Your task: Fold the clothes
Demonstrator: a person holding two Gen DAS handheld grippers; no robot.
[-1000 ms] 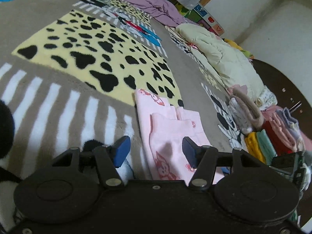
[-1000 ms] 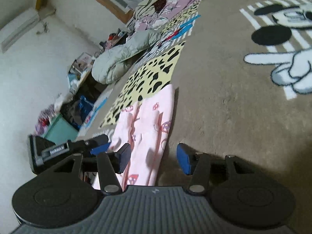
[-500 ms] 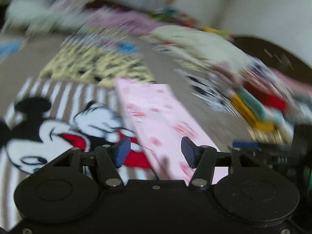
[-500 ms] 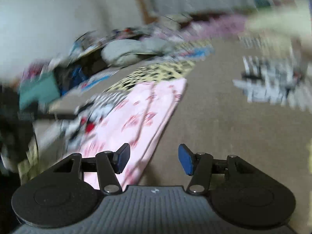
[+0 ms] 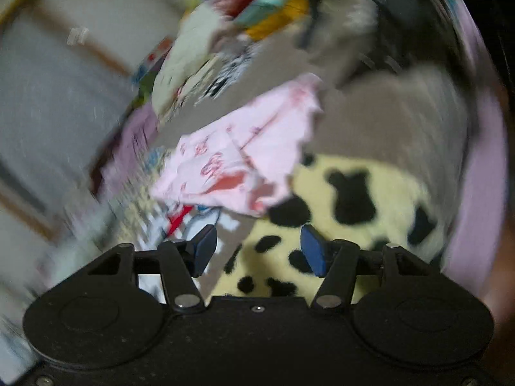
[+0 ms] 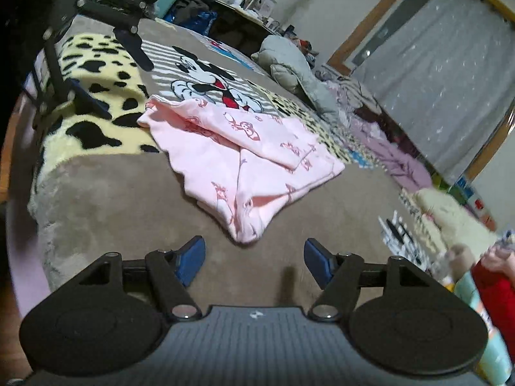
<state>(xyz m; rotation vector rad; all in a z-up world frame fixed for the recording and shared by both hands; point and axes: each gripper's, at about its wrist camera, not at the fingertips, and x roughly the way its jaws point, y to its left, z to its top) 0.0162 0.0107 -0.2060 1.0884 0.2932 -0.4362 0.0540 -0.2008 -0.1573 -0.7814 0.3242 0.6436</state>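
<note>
- Your left gripper [image 5: 256,249] hangs with jaws spread, empty, over the blanket's [image 5: 370,122] spotted yellow patch; that view is smeared.
- Your right gripper [image 6: 254,259], also agape and empty, sits just short of the folded pink garment [image 6: 244,154].
- Only the right view shows the mouse print [image 6: 206,77] sharply.

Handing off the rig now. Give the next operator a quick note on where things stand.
Left tongs: open, empty, above the spotted yellow patch.
Right tongs: open, empty, just short of the garment's near corner.
Pink printed garment: on the cartoon blanket, partly folded, one flap laid across the top, edges uneven.
Left: finish and square up the fold. A stack of folded clothes sits on the right.
</note>
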